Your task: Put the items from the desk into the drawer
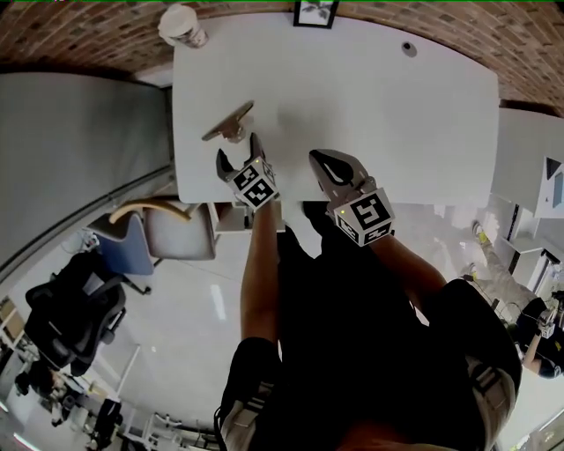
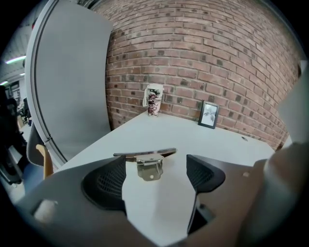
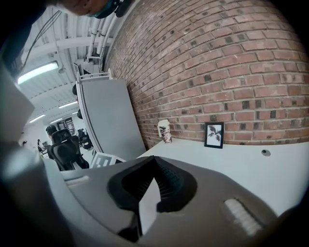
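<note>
Hovering over the desk (image 1: 379,106) — left tool (image 1: 238,151) gaping before the metal clip (image 1: 229,123), right tool (image 1: 321,165) closed.

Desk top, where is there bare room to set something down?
The right half of the desk is bare, from the right gripper back to the small round port and picture frame. The middle is free too. Crowded only at the left: the metal bracket by the left gripper, cup behind.

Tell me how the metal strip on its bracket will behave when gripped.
The thin dark metal strip on a small folded bracket looks rigid and probably light. Its wide top on a narrow base may tip if nudged by the open left gripper. The bare metal could slip on the smooth white desk.
</note>
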The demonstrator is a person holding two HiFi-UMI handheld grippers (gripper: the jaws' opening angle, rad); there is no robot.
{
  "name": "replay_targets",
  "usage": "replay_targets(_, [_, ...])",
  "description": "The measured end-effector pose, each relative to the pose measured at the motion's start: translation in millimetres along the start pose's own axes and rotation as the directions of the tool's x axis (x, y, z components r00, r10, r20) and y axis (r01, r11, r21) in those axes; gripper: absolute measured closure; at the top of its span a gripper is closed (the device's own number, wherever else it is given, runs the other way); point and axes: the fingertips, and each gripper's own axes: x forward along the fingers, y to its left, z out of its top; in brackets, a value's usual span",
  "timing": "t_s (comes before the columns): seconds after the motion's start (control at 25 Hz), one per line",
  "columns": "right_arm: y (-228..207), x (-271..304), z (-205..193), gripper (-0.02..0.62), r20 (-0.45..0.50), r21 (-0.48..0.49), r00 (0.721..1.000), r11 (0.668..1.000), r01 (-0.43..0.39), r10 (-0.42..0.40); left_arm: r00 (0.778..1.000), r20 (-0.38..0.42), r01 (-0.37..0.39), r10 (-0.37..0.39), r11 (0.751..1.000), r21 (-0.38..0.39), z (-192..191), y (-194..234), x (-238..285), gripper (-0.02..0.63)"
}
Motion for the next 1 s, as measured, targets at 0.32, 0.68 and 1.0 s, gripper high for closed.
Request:
replay_targets(0.32, [-18.4,0.2,-17.3,0.591,-0.042,0.015,0.999,1.0,-0.007,0.008,0.994,-0.079,-0.083,0.078,0.995,-0.057,-20.0,12.0,39.9,0.187])
replay_targets(0.68, [-35.3,-6.6,-23.8,0.592,-0.053,0.032,0.998,0.999,0.029,-0.027,0.985,-0.129,-0.121,0.113,0.991,-0.053,-22.8,17.7,66.0,0.196])
replay_targets(1.0, [-44.1,-11.3,-26.3,0.592,-0.054,0.038,0.998,0.998,0.044,-0.042,0.982,-0.146,-0.123,0.122,0.992,-0.003,-25.8,17.8,72.2,0.249])
